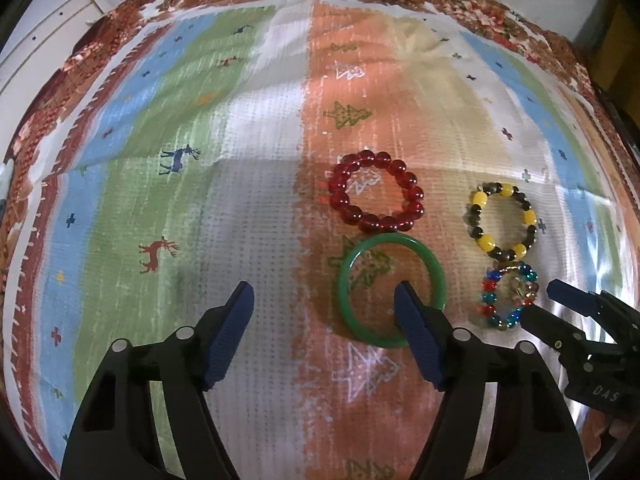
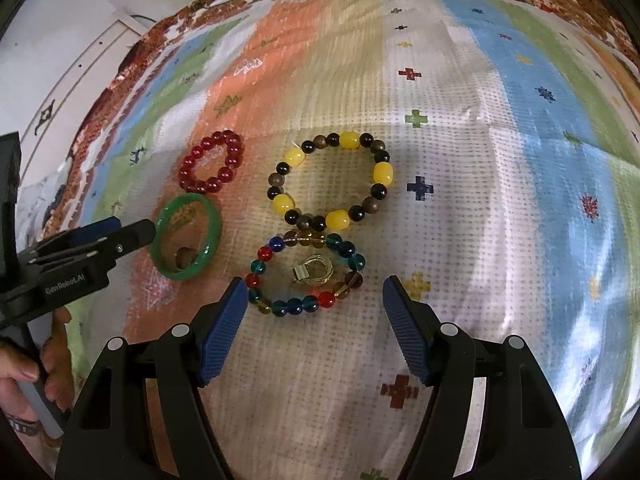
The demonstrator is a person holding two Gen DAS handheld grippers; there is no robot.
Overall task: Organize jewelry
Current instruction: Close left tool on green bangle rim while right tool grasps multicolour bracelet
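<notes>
Both grippers' fingers gape wide, holding nothing. The left gripper (image 1: 324, 300) has its right finger over the green bangle (image 1: 390, 290); the colourful bead bracelet (image 2: 306, 274) lies between the right gripper (image 2: 314, 294) fingertips.

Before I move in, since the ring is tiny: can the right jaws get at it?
Probably yes: the ring lies uncovered inside the multicolored bracelet, ahead of the open right gripper.

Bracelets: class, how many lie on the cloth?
4: red far left, green bangle below it, yellow-black centre, multicoloured nearest, ringing a small clasp.
</notes>
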